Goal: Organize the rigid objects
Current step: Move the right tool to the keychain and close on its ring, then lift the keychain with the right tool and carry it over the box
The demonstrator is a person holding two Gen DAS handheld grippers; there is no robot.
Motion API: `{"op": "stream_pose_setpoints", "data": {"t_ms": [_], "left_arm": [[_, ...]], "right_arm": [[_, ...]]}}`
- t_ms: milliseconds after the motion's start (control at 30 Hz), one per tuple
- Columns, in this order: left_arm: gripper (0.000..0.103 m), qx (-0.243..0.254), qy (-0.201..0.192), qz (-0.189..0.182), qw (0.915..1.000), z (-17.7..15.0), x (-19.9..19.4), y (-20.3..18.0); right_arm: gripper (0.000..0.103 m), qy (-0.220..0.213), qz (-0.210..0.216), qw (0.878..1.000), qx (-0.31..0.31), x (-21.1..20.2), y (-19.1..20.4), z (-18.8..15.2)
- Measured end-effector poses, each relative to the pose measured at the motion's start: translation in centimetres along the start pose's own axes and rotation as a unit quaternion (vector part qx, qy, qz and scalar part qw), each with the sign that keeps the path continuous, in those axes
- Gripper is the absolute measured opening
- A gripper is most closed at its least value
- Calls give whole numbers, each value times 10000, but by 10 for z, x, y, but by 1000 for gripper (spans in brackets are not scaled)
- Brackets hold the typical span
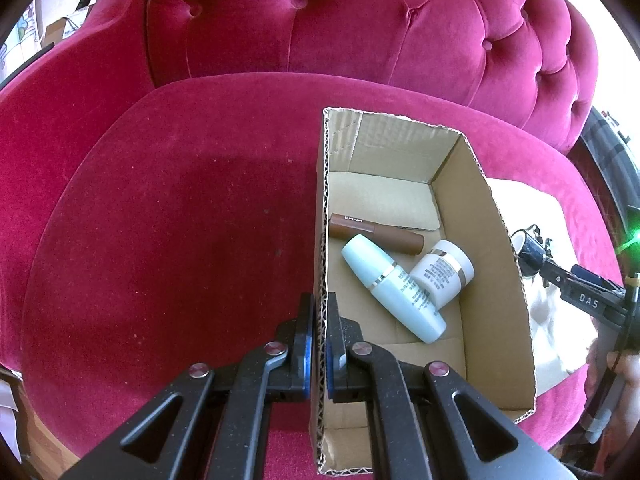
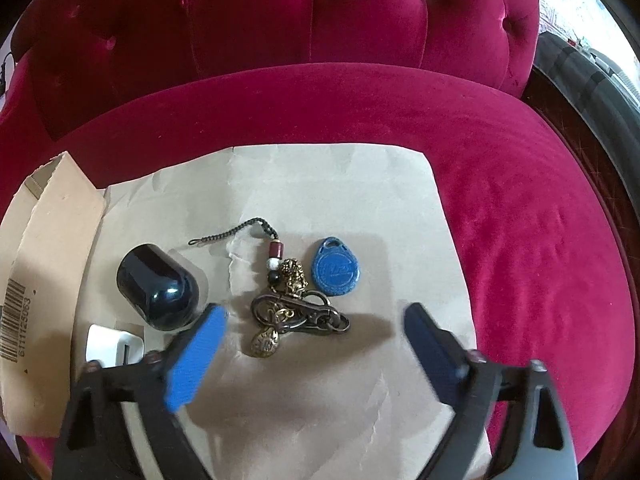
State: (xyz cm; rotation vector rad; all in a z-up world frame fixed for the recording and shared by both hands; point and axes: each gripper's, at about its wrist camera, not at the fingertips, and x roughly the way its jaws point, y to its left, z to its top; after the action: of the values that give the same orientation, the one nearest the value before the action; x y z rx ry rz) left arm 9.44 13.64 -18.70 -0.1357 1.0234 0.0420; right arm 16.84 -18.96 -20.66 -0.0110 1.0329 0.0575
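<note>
My left gripper [image 1: 319,312] is shut on the left wall of an open cardboard box [image 1: 496,280] on the red sofa seat. Inside lie a brown tube [image 1: 376,233], a pale blue bottle [image 1: 394,289] and a white jar [image 1: 444,273]. My right gripper [image 2: 316,316] is open, hovering just above a bronze keychain [image 2: 294,312] on brown paper [image 2: 320,400]. A blue key fob [image 2: 336,267] lies behind it, a glossy black cap [image 2: 158,286] and a small white object [image 2: 116,346] to the left. The right gripper also shows in the left wrist view [image 1: 536,254].
The box's outer wall with a barcode [image 2: 48,280] stands at the left edge of the paper. The tufted red sofa back [image 1: 360,20] rises behind. The seat's rounded edge [image 2: 580,240] falls off at the right.
</note>
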Motion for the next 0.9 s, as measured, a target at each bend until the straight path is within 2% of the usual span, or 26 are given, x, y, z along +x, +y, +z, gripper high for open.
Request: {"op": "stream_pose_setpoints", "data": {"t_ms": [133,200,233,533,900], "left_arm": [[4,-3,3,-2,10000,0,0,0],[4,-3,-3,-2,10000,0,-1,1],[4,-2,-8,-1,10000,0,-1,0],[4,-7,-8,2,10000,-1,-1,0],[4,-2,-10,5,10000,-1,-1,1]], "right_arm": [[71,48,93,9999,-8,4,1,1],[51,40,119,9999,-79,3,4,1],[48,39,125,9999,-95,1,5,0],[48,21,180,9998,-61,-7,6,1],[48,-287,211,9994,-39,-31,8,10]]}}
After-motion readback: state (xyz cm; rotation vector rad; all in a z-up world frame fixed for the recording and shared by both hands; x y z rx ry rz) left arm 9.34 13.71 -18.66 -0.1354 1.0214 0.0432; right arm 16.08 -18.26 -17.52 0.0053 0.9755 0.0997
